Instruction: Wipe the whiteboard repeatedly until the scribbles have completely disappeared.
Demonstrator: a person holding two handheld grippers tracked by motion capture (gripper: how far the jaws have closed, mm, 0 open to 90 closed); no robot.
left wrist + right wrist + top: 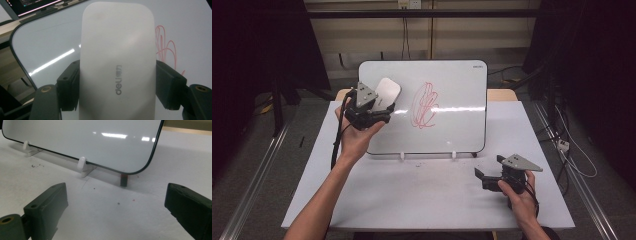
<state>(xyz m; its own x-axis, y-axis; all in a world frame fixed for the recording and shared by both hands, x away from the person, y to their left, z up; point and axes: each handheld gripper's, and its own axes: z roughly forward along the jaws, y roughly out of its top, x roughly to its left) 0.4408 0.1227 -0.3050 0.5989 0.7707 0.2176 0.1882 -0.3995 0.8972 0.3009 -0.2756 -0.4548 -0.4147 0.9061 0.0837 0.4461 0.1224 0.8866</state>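
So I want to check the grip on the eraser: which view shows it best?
The left gripper view: the eraser fills the middle, with the left claw pressing both its long sides and the brand print readable. The high view shows it small and tilted against the whiteboard, half hidden by the claw. The right gripper view gives the whiteboard's lower edge.

Left gripper (379,111) at 10 o'clock, clamped on white eraser (385,93), which lies over the whiteboard (462,120) face's upper left. Red scribble (424,106) just at 3 o'clock of the eraser. Right gripper (482,179) at 4 o'clock, low over the table (422,195), jaws apart, nothing between.
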